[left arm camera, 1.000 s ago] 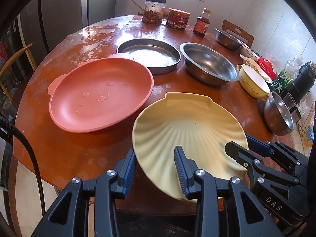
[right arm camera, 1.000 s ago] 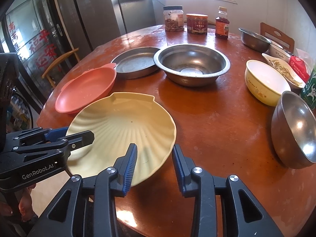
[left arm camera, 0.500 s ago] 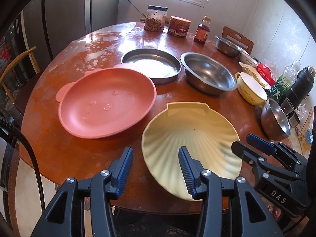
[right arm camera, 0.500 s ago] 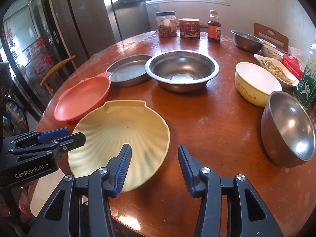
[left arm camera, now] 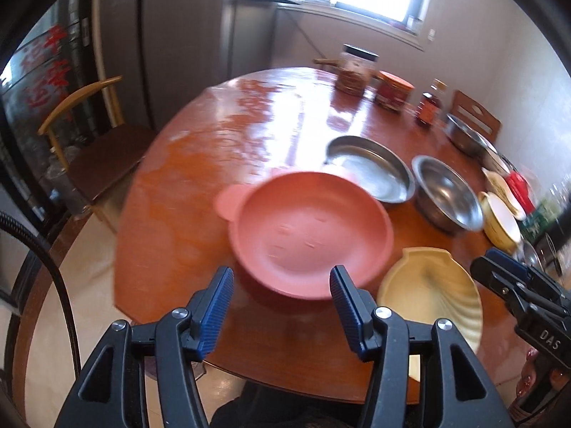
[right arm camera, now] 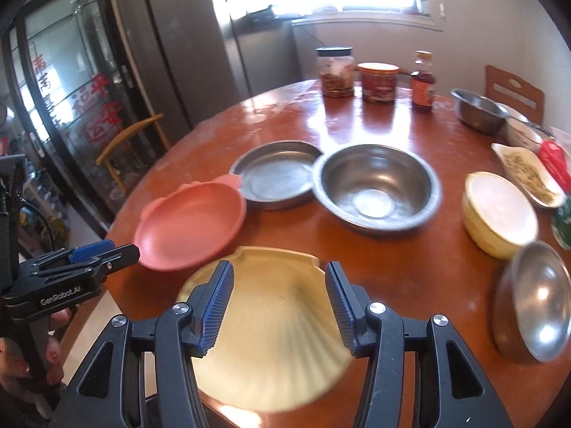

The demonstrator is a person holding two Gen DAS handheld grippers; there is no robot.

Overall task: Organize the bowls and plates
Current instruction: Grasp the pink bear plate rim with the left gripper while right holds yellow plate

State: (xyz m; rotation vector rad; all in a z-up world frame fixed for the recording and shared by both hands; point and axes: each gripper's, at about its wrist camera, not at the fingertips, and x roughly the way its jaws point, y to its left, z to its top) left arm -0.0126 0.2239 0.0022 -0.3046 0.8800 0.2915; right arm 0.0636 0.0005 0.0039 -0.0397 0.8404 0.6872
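A yellow shell-shaped plate (right arm camera: 274, 335) lies flat at the near edge of the round wooden table (right arm camera: 403, 271). My right gripper (right arm camera: 278, 303) hovers above it, jaws opening, nothing pressed between the pads. A pink bear-eared plate (left arm camera: 310, 235) sits to its left. My left gripper (left arm camera: 282, 306) hangs over that plate's near rim, jaws opening and empty; the yellow plate (left arm camera: 431, 292) lies to its right. Behind are a shallow steel pan (right arm camera: 278, 178), a steel bowl (right arm camera: 374, 189) and a cream bowl (right arm camera: 499, 214).
Another steel bowl (right arm camera: 535, 303) rests tilted at the near right. Jars and a bottle (right arm camera: 423, 82) stand at the far edge, with a small steel bowl (right arm camera: 476, 110) and a food dish (right arm camera: 528, 174) on the right. A wooden chair (left arm camera: 92, 149) stands left of the table.
Both grippers let go of the yellow plate's rim, widened and pulled back and up. The left gripper swung left to face the pink plate.
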